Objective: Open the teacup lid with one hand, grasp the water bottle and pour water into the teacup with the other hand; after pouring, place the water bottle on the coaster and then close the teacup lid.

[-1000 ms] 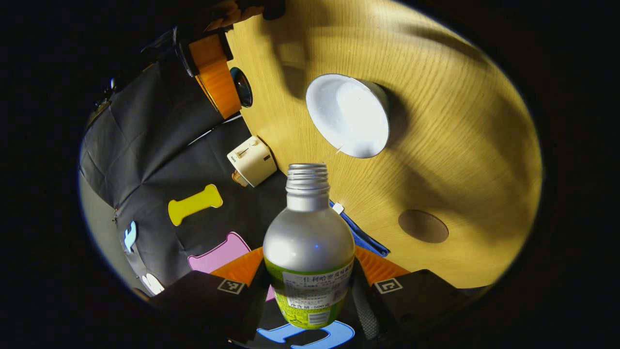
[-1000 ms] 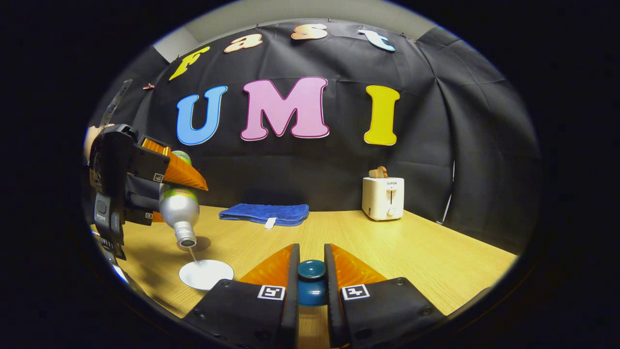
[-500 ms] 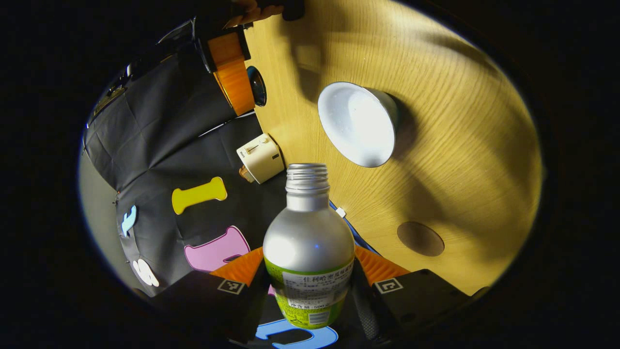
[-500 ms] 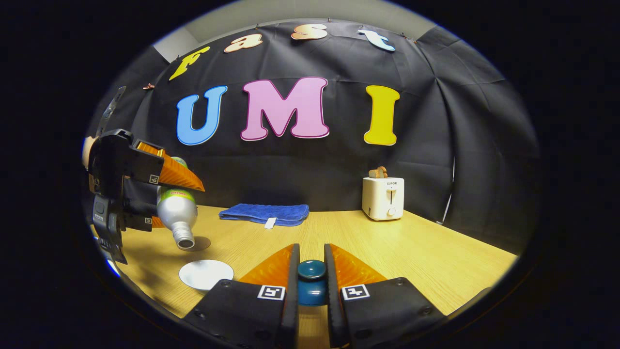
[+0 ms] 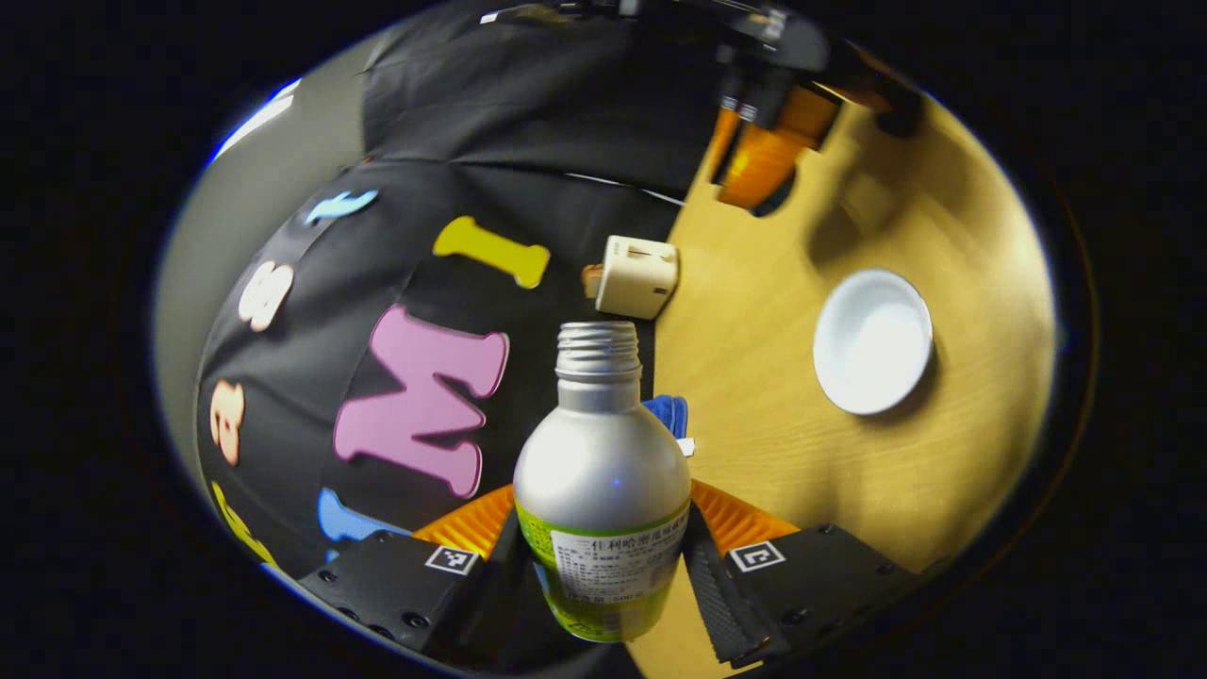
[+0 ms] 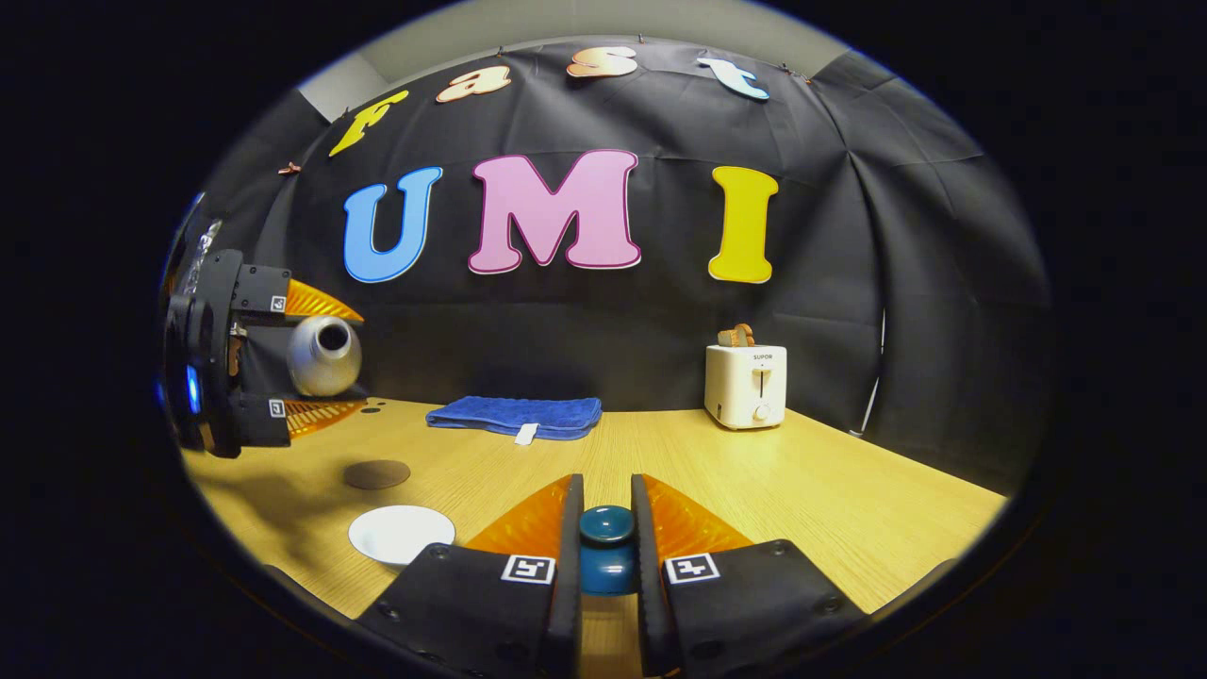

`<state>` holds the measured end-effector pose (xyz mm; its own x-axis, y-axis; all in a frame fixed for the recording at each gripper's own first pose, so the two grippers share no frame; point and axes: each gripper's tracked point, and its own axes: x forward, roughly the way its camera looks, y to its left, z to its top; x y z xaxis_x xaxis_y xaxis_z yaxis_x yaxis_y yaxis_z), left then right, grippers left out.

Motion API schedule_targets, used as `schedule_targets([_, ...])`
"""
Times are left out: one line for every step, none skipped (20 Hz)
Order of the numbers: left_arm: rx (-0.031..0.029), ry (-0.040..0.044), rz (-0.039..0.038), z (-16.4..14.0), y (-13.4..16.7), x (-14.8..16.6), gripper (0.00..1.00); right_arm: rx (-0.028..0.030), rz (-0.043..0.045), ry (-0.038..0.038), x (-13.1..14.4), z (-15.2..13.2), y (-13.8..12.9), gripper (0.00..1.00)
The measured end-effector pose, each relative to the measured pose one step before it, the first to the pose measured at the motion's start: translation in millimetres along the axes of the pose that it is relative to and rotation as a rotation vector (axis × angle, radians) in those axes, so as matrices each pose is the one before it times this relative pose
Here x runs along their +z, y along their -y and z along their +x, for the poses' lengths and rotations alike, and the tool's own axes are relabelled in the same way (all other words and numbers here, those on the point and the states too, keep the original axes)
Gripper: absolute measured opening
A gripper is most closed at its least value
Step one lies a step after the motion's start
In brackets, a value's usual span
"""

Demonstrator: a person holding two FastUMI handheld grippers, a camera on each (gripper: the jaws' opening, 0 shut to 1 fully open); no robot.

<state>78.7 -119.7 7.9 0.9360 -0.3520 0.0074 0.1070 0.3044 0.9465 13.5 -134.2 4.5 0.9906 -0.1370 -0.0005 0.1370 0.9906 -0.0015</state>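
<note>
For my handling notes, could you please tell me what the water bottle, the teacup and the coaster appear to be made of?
Water bottle: probably aluminium, a matt silver body with soft highlights, a threaded neck and a printed wrap label. Teacup: likely glazed ceramic or porcelain, smooth glossy white inside. Coaster: a thin, flat, dull brown disc, perhaps cork, leather or wood; the pictures leave it open.

Water bottle [image 5: 601, 471] showing silver body, green band with white label patch. Teacup [image 5: 872, 341] reading plain white, no pattern. Lid [image 6: 606, 549] showing dark teal-blue, glossy. Coaster [image 6: 375, 473] looking flat dark brown. Table [image 6: 811, 490] showing light yellow wood grain. Towel [image 6: 514, 416] showing solid blue with small white tag. Toaster [image 6: 746, 384] showing cream white, brown toast sticking up.
</note>
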Motion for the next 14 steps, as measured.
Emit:
schedule_targets([0.03423,0.00648,-0.1048,-2.46,-1.95,0.07,0.81,-0.00003,0.00014,0.00045,-0.1,-0.18,-0.04,0.28])
schedule_targets([0.03415,0.00333,-0.10429,-0.76,-2.91,-2.23,0.8,0.00004,-0.00014,-0.00022,0.06,-0.03,0.18,0.28])
schedule_targets([0.02965,0.00443,-0.10868,1.39,-2.35,-0.62,0.8,-0.00013,0.00008,0.0,-0.13,0.41,-0.15,0.28])
schedule_targets([0.02851,0.01243,-0.11189,1.75,-3.73,-0.78,0.8,0.00015,0.0,-0.0001,0.02,0.15,0.11,0.28])
schedule_targets([0.01533,0.01128,-0.11132,2.69,-1.91,0.33,0.8,0.00015,-0.00007,-0.00007,-0.35,-0.51,-0.5,0.28])
schedule_targets([0.01212,0.00485,-0.1088,4.39,-0.18,0.82,0.8,0.00016,0.00005,0.00047,0.0,0.25,0.06,0.28])
schedule_targets([0.00864,-0.00341,-0.10748,3.88,0.02,-1.52,0.8,-0.00008,0.00005,-0.0002,0.46,-0.38,0.11,0.28])
schedule_targets([0.00901,-0.00113,-0.10744,5.02,0.18,-1.6,0.8,0.00001,0.00005,0.00055,0.32,-0.28,-0.02,0.28])
schedule_targets([0.00867,-0.0013,-0.11552,4.49,1.47,-3.65,0.8,0.00012,0.00022,0.0004,-0.33,-0.1,0.08,0.28])
schedule_targets([-0.00278,-0.00109,-0.08312,7.81,1.79,-6.79,0.8,-0.00008,0.00003,-0.00044,-0.32,0.43,0.18,0.28])
schedule_targets([-0.00022,-0.01079,-0.08709,8.7,-0.3,-9.31,0.8,-0.00007,0.00007,0.00007,0.07,-0.06,-0.28,0.28])
schedule_targets([-0.00293,-0.00556,-0.06938,6.69,-0.75,-6.75,0.81,0.00014,-0.00007,-0.00003,-0.07,0.21,-0.1,0.28])
schedule_targets([0.00805,-0.00344,-0.05518,1.9,-0.06,-4.9,0.81,-0.00014,0.00015,0.00005,0.46,-0.32,-0.04,0.28])
schedule_targets([0.0224,-0.0108,-0.03559,0.67,-2.3,-6.87,0.81,0.00009,-0.00021,-0.00019,0.03,0.32,0.09,0.28])
